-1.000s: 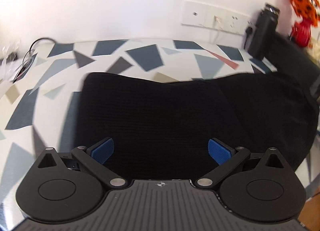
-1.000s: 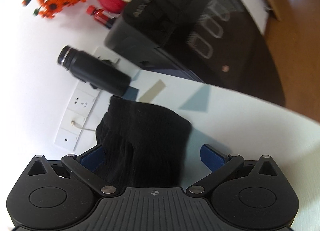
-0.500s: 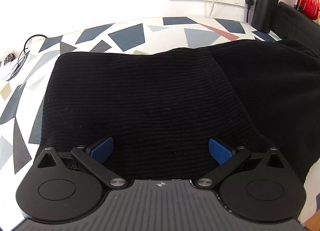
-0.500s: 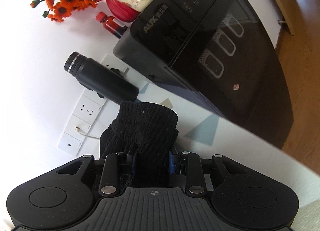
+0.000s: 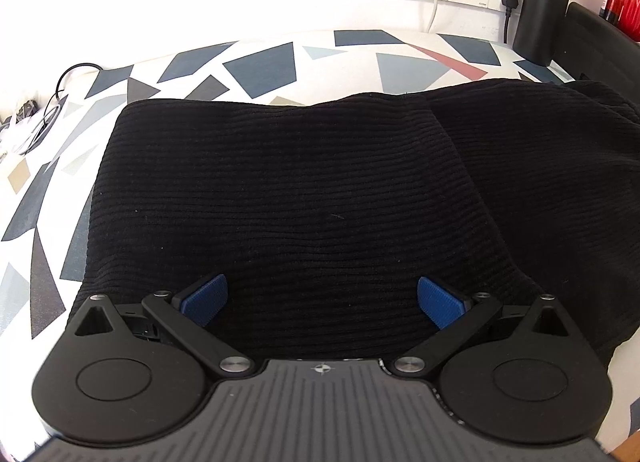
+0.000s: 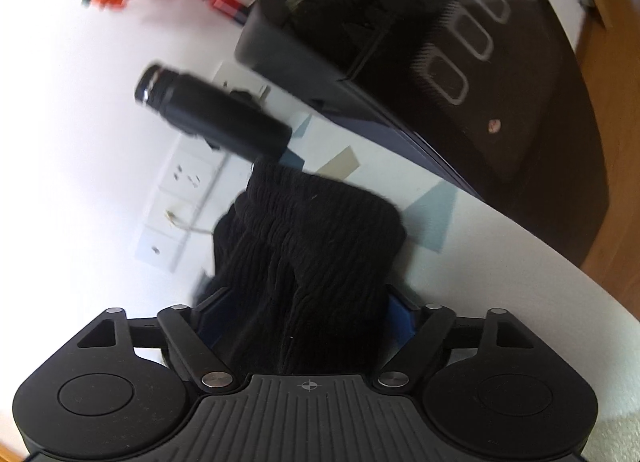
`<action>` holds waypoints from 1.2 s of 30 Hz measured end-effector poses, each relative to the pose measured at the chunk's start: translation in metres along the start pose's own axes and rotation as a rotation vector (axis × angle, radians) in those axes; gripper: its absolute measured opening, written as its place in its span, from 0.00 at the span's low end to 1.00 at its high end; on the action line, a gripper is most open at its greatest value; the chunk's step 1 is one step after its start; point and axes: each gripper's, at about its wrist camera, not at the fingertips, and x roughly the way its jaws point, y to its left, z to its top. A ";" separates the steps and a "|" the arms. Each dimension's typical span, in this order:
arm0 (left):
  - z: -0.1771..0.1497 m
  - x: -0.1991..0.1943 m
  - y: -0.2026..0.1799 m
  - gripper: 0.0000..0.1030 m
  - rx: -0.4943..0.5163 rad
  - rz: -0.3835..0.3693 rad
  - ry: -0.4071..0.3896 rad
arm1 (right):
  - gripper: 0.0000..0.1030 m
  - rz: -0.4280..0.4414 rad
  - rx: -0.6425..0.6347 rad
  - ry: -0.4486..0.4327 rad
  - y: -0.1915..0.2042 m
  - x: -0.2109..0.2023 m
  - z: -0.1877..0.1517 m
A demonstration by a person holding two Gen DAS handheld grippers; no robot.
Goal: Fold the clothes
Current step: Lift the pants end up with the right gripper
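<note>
Our right gripper (image 6: 298,314) has just been opening, jaws parted round the bunched sweater (image 6: 312,254) end. Our left gripper (image 5: 322,298) hangs wide open, empty, over the sweater's (image 5: 304,198) flat panel on the worktop (image 5: 256,66). Regrip squarely before folding.

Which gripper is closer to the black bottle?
Right. The right gripper, over bunched sweater, has the black bottle just past the cloth. From the left gripper, the bottle stands far off at the wall.

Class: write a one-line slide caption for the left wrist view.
Open left hand-held gripper poised over black ribbed knit garment spread on patterned tabletop.
</note>
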 end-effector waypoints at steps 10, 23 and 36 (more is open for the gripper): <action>0.003 0.002 0.000 1.00 -0.003 0.001 0.015 | 0.29 -0.066 0.026 -0.058 0.003 0.021 0.009; 0.002 0.002 -0.001 1.00 -0.001 -0.001 0.013 | 0.26 -0.108 -0.033 -0.142 0.009 0.008 0.000; 0.024 -0.060 0.064 1.00 -0.070 -0.116 -0.203 | 0.26 -0.126 -0.291 -0.219 0.092 -0.013 -0.013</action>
